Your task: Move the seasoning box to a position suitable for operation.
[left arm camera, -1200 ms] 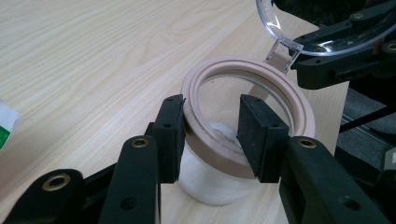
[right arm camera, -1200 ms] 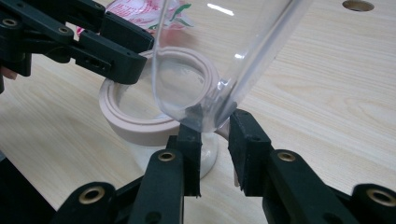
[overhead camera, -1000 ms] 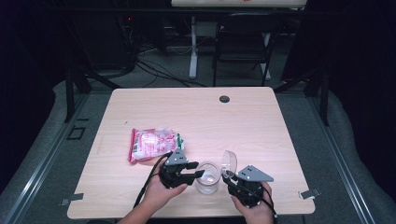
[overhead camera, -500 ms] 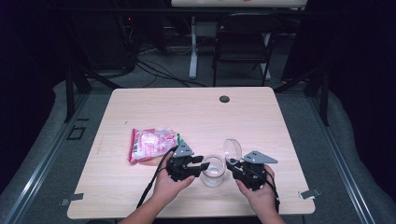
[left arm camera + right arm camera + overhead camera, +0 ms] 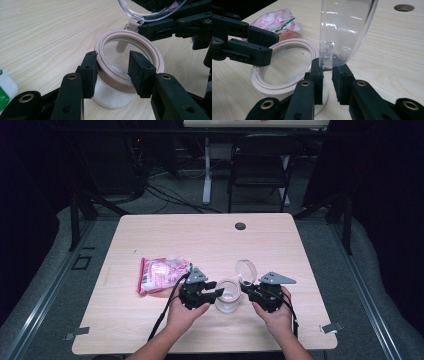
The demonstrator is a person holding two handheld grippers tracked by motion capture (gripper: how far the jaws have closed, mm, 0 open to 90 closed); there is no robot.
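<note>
A glass jar (image 5: 227,296) with a beige sealing ring (image 5: 130,37) stands near the table's front edge. Its clear hinged lid (image 5: 245,270) is tipped up and open behind it. My left gripper (image 5: 216,294) is shut on the jar's rim (image 5: 272,90), one pad outside the ring and the other over its mouth (image 5: 112,62). My right gripper (image 5: 246,287) has just been closing, and its pads (image 5: 327,67) pinch the lower edge of the lid (image 5: 344,30) by the hinge.
A pink and white snack bag (image 5: 160,274) lies just left of the left hand. A round cable hole (image 5: 240,226) sits near the far edge of the wooden table (image 5: 200,235). A black chair (image 5: 260,165) stands beyond the table.
The right gripper has moved a little away from the person and the lid has swung up from a low tilt to nearly upright. The left gripper and jar have barely shifted.
</note>
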